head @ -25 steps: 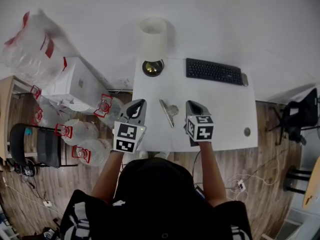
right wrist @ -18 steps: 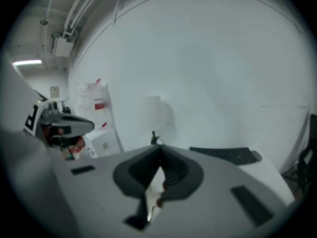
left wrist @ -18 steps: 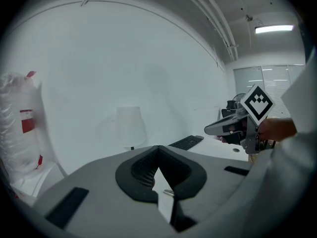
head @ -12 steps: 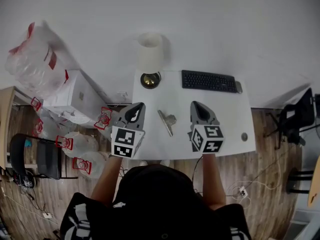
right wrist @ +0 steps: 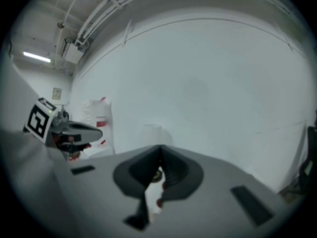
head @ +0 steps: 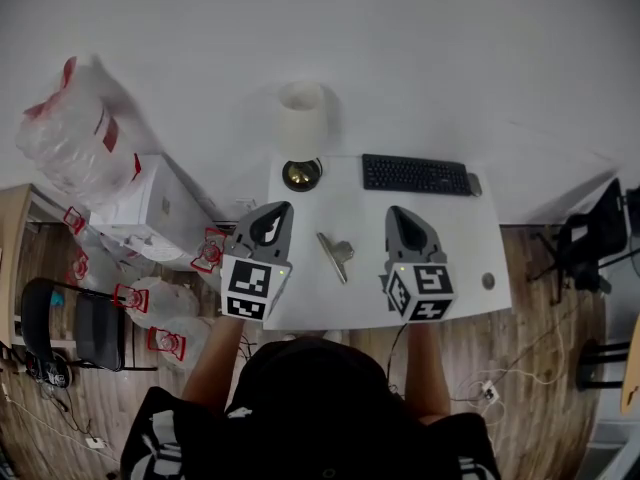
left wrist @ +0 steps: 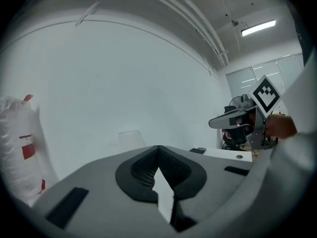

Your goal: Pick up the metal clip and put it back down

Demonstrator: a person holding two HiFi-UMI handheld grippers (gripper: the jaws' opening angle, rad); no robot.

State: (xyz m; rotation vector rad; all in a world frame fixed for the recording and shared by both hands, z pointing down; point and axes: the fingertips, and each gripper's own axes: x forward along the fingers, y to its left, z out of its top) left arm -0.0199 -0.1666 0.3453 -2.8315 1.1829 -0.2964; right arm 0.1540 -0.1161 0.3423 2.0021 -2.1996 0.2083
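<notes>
Nearest in the head view, the person [head: 320, 398] holds both grippers level above the front edge of the white counter [head: 455, 238]. The left gripper [head: 282, 209] sits at 9 o'clock from the metal clip [head: 337, 254], the right gripper [head: 396, 212] at 3 o'clock. The clip lies flat on the counter between them, apart from both. Only the head view shows the clip.

Each gripper's own view settles its jaws. The left gripper's two grey jaws meet at their tips with nothing between them. The right gripper's jaws are likewise pressed together and empty.

Each gripper view also catches the other gripper side-on, marker cube and all: the left gripper view at 3 o'clock, the right gripper view at 9 o'clock.

Farther back on the counter, a lamp [head: 301, 128] with a white shade and a brass base stands at 11 o'clock from the clip. A black keyboard [head: 415, 174] lies at 1 o'clock. The lamp shade shows faintly in both gripper views, just above the jaws.

Left of the counter, clear plastic bags with red print [head: 70, 128] are piled beside a white box [head: 150, 203]. A black chair [head: 85, 308] stands on the wood floor [head: 545, 308]. One tall bag of this pile appears in each gripper view. Only the gripper views show the ceiling strip lights [left wrist: 258, 28].
</notes>
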